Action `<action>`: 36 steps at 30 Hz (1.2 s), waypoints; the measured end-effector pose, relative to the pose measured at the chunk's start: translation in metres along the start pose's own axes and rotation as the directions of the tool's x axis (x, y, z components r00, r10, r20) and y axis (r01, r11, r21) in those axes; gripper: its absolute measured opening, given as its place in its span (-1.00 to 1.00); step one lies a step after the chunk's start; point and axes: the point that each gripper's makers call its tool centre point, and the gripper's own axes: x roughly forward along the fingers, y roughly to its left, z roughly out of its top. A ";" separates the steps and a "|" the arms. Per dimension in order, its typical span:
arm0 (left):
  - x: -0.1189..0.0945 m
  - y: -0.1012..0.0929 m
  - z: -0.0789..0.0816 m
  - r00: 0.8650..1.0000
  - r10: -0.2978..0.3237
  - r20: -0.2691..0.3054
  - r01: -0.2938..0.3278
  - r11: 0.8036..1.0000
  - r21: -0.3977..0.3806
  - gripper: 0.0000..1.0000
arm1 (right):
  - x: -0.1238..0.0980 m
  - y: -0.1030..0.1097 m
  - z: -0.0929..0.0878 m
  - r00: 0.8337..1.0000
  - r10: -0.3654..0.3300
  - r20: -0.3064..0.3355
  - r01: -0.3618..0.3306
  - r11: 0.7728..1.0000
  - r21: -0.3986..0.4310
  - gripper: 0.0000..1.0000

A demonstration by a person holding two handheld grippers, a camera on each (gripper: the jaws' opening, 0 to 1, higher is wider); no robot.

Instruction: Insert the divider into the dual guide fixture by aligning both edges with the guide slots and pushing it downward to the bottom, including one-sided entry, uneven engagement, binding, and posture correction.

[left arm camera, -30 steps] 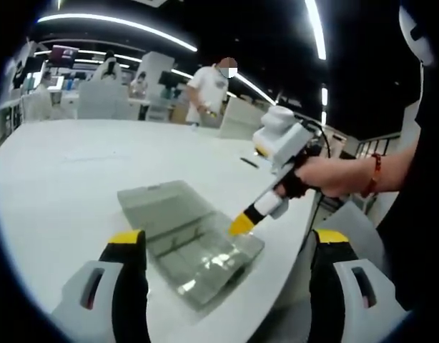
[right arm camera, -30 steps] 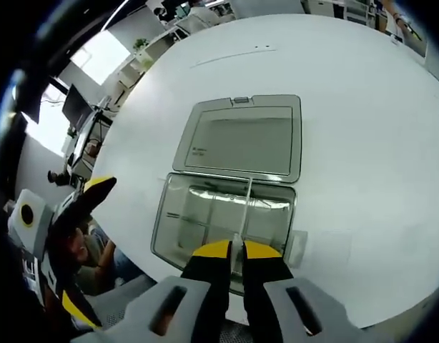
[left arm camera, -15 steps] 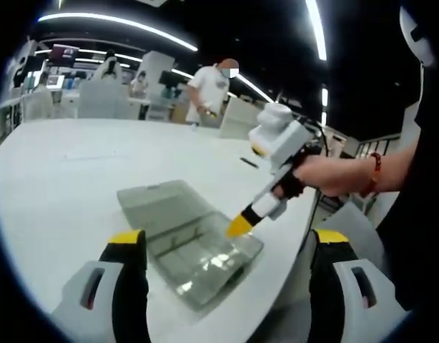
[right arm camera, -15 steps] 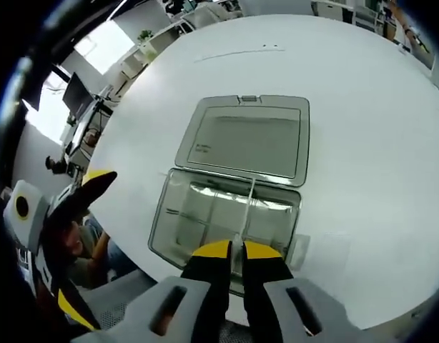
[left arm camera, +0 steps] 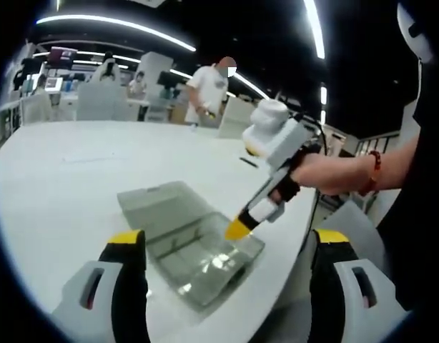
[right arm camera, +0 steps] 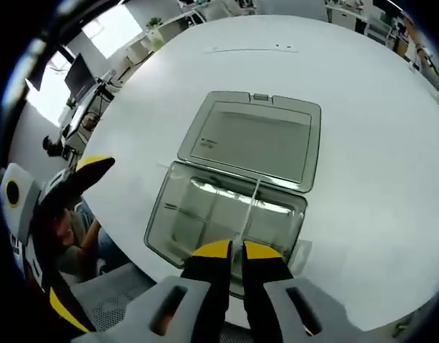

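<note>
A clear plastic box [right arm camera: 198, 221] lies on the white table [right arm camera: 362, 143], its lid [right arm camera: 252, 139] folded flat open behind the tray. A thin clear divider [right arm camera: 249, 211] stands edge-on across the tray, running from the hinge side to my right gripper [right arm camera: 236, 249], which is shut on its near end. In the left gripper view the same box [left arm camera: 184, 246] lies ahead, with the right gripper's [left arm camera: 237, 229] yellow tips down at the tray's right side, held by a hand. My left gripper [left arm camera: 229, 239] stays wide open short of the box, holding nothing.
The table's rounded edge [left arm camera: 284, 264] runs close by the box. A small dark object [left arm camera: 249, 163] lies farther back on the table. A person [left arm camera: 209, 89] stands beyond, among chairs. The left gripper [right arm camera: 69, 193] shows off the table's left side.
The right gripper's body has leaned a little to the left while its tips stay at the tray. The right gripper view has shifted slightly. The left gripper has not moved.
</note>
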 end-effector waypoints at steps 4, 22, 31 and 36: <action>0.000 0.000 0.000 1.000 0.002 -0.001 -0.002 1.000 0.002 0.88 | 0.002 -0.001 0.000 1.000 0.001 -0.008 -0.001 1.000 -0.004 -1.00; -0.002 0.000 -0.002 1.000 0.006 -0.007 -0.006 1.000 -0.004 0.88 | 0.009 0.001 -0.002 1.000 0.020 -0.023 -0.020 1.000 0.007 -0.99; -0.002 -0.002 -0.002 1.000 0.003 -0.005 -0.003 1.000 -0.008 0.88 | 0.014 0.001 -0.005 0.999 0.019 -0.037 -0.019 1.000 -0.001 -0.98; -0.003 0.000 -0.004 1.000 0.006 -0.011 -0.006 1.000 -0.006 0.87 | 0.017 0.000 -0.006 0.999 0.017 -0.043 -0.017 1.000 -0.005 -0.98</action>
